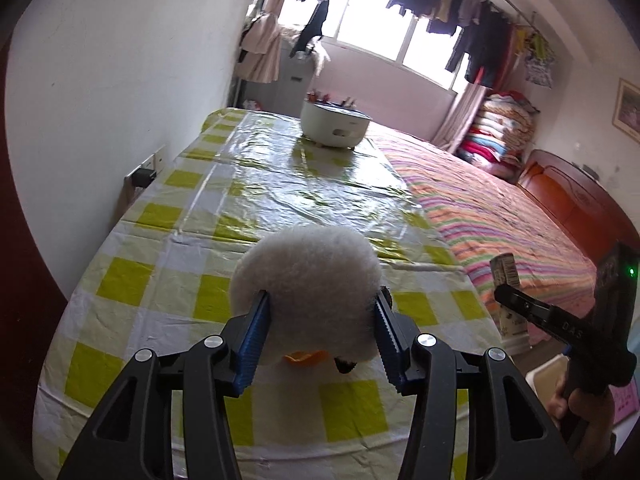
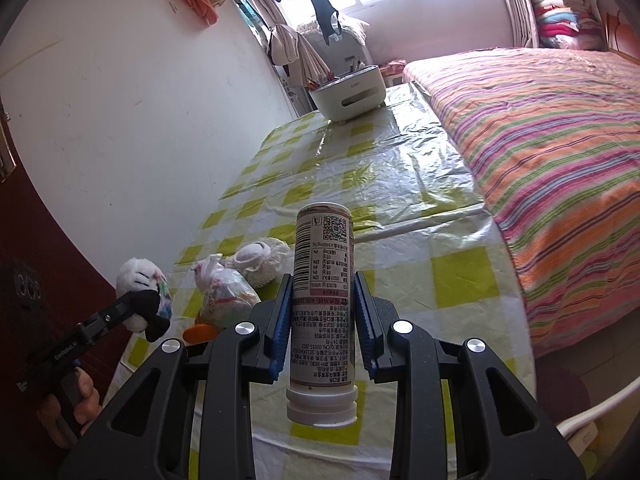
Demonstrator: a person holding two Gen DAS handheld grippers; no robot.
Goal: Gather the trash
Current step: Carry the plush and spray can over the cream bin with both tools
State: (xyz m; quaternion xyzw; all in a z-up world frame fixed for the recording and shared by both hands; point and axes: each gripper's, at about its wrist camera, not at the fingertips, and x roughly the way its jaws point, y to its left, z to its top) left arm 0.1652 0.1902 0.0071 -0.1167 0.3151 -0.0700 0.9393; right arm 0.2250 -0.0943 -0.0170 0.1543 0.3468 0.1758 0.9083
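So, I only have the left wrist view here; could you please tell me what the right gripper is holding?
Observer: The right gripper is shut on a tall labelled bottle, held with its white cap end toward the camera.
Operator: Thank you. Is anything lying on the table that my plush toy hides from me?
Observer: Yes, a knotted plastic bag lies on the checked tablecloth.
Operator: Anything else near it?
Observer: A second fluffy white plush lies right beside the bag, on its far side.
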